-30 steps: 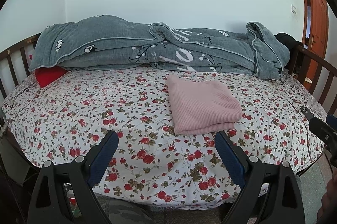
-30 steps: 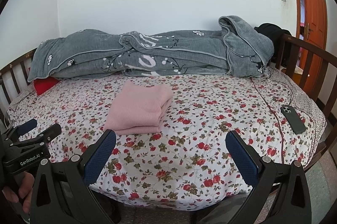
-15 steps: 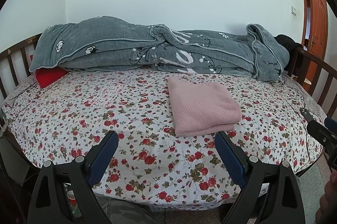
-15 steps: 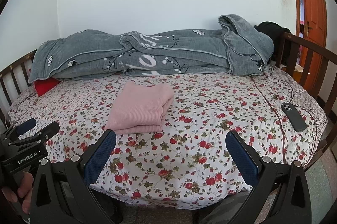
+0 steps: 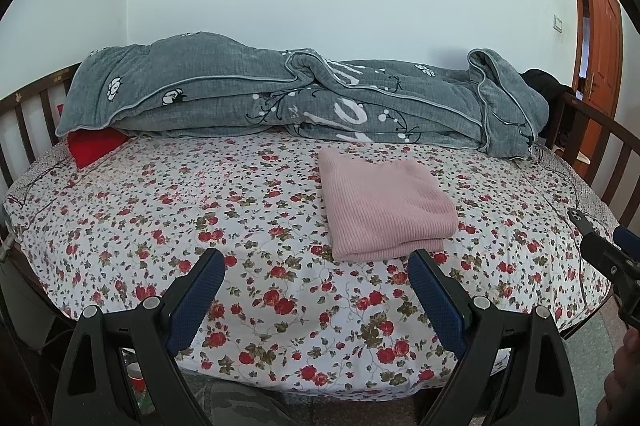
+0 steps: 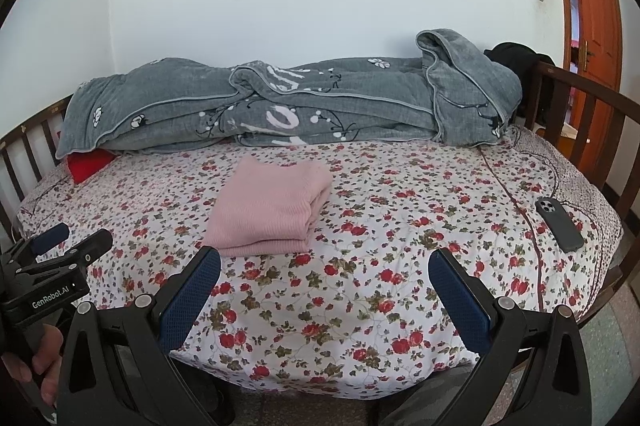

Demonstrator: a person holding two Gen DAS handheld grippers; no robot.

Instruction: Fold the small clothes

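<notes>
On the floral-sheeted bed point(image 5: 256, 210) sits the folded pink ribbed knit garment point(image 5: 384, 204), mid-mattress. Left claw point(image 5: 316, 286) and right claw point(image 6: 326, 286) hover released, empty, short of it. Careless snagging could undo those layers.

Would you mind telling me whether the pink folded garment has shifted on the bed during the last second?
No. The pink folded garment sits at the same spot below the grey quilt, on the same flowers of the floral sheet.
</notes>
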